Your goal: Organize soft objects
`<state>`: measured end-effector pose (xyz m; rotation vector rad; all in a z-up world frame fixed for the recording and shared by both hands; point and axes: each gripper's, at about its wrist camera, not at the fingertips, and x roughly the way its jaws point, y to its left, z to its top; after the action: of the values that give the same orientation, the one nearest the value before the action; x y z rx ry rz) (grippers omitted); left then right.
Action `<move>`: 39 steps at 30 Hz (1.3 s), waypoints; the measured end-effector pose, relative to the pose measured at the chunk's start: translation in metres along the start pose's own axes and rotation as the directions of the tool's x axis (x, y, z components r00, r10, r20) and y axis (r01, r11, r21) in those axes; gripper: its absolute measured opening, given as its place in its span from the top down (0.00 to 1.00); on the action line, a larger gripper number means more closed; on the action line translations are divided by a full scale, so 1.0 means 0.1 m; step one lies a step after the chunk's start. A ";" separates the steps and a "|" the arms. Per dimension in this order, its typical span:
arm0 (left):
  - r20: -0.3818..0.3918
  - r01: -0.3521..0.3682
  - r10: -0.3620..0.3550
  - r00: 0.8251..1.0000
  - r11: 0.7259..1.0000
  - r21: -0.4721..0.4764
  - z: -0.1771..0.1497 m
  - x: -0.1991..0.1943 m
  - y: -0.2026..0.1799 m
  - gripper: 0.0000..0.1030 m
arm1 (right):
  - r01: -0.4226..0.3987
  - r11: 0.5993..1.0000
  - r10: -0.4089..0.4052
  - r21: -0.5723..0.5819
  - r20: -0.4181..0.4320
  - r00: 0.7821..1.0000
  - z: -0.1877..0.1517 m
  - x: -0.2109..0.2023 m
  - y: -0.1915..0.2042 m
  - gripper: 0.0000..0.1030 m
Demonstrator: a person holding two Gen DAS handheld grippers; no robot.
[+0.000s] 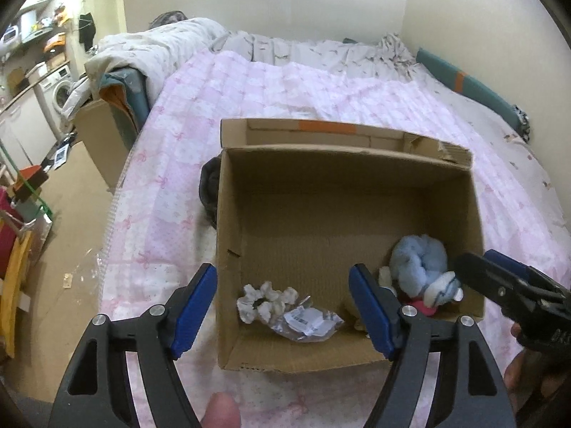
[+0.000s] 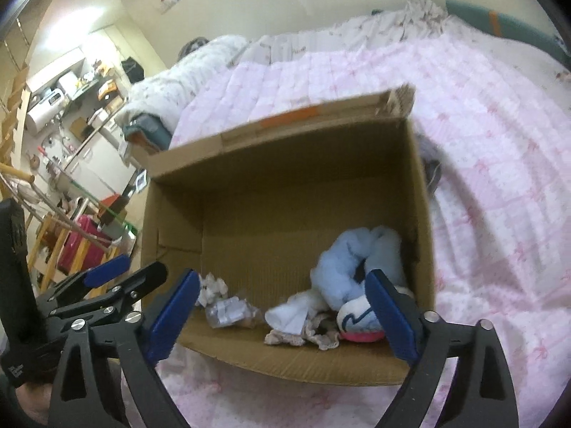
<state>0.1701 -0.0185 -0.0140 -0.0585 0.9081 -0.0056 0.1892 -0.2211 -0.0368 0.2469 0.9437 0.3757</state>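
Both grippers hang over the cardboard box [image 1: 321, 192] on the pink quilt [image 1: 285, 89], both w/ jaws spread wide and nothing between the pads. The left gripper [image 1: 283, 306] straddles the box's near-left wall, one finger outside it, one inside. The right gripper [image 2: 282, 317] sits above the near wall.

Soft stuff is already inside, all along the near edge. Reading the box floor as a clock in the left wrist view: white scrunchie [image 1: 266, 299] at approx 7, crinkled clear plastic packet [image 1: 307, 322] just beside it at 6, blue plush toy [image 1: 423, 267] at 4–5 w/ a bit of pink under it. The right view also shows a white cloth [image 2: 291, 312] and a lacy beige piece [image 2: 303, 335] at 6, touching the plush.

Risks, as I judge them: left gripper's inside finger could catch the box wall on the way up and drag or tip the box, since the quilt gives no firm footing. A dark item [image 1: 210, 192] lies outside the box at 9, half hidden, easy to miss.

Writing: packet has a white label, looks like a barcode, not readable. Print on the gripper bodies too small to make out.
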 end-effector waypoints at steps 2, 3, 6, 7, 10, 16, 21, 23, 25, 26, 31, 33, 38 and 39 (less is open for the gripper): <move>-0.007 0.022 -0.022 1.000 1.000 0.000 0.02 -0.05 0.00 0.26 | 0.016 1.000 -0.016 0.010 0.030 0.999 0.01 -0.11 -0.01 0.00; 0.005 0.034 -0.034 0.999 0.999 -0.003 0.03 -0.12 0.00 0.25 | 0.019 1.000 -0.020 0.015 0.036 0.999 0.02 -0.16 -0.01 0.00; 0.036 0.040 -0.040 0.999 0.999 -0.003 0.05 -0.30 0.02 0.15 | 0.031 0.999 -0.032 0.011 0.049 0.998 0.04 -0.31 0.05 0.00; 0.051 0.040 -0.040 0.998 0.999 -0.002 0.04 -0.38 0.03 0.14 | 0.034 0.999 -0.034 0.008 0.058 0.998 0.03 -0.37 0.08 0.00; 0.075 0.075 -0.074 0.994 0.997 -0.011 -0.01 -0.56 0.07 0.07 | 0.030 1.000 -0.030 -0.006 0.074 0.997 0.01 -0.52 0.19 0.00; 0.112 0.104 -0.100 0.989 0.994 -0.036 -0.19 -0.92 0.20 0.00 | 0.052 0.997 -0.047 -0.059 0.090 0.995 -0.13 -0.75 0.36 0.00; 0.183 0.018 -0.013 0.983 0.999 -0.026 -0.33 -1.11 0.22 0.00 | 0.067 0.995 -0.058 -0.071 0.133 0.989 -0.24 -0.94 0.44 0.00; 0.200 -0.008 0.011 0.980 1.000 -0.017 -0.39 -1.16 0.21 0.00 | 0.086 0.993 -0.073 -0.080 0.146 0.987 -0.30 -0.99 0.47 0.00; 0.222 -0.007 0.008 0.975 1.000 -0.007 -0.47 -1.21 0.19 0.00 | 0.100 0.992 -0.087 -0.079 0.154 0.984 -0.35 -1.02 0.46 0.00; 0.225 0.002 -0.001 0.974 1.000 -0.003 -0.49 -1.22 0.18 0.00 | 0.106 0.991 -0.092 -0.080 0.162 0.983 -0.37 -1.05 0.47 0.00; 0.234 0.008 -0.011 0.972 1.000 0.011 -0.62 -1.16 0.16 0.00 | 0.156 0.981 -0.130 -0.111 0.214 0.968 -0.52 -1.10 0.49 0.00; 0.231 -0.007 0.006 0.973 1.000 0.006 -0.66 -1.11 0.17 0.00 | 0.170 0.979 -0.143 -0.110 0.218 0.965 -0.58 -1.07 0.47 0.00; 0.191 0.000 0.002 0.981 1.000 -0.013 -0.67 -0.99 0.22 0.00 | 0.197 0.974 -0.172 -0.114 0.196 0.965 -0.67 -0.94 0.44 0.00; 0.185 0.003 0.000 0.983 1.000 -0.014 -0.67 -0.97 0.23 0.00 | 0.202 0.972 -0.177 -0.118 0.197 0.964 -0.68 -0.92 0.45 0.00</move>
<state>0.0573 0.0039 0.0204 -0.0723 0.7222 0.0048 0.0751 -0.2157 0.0096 0.0624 0.7473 0.2346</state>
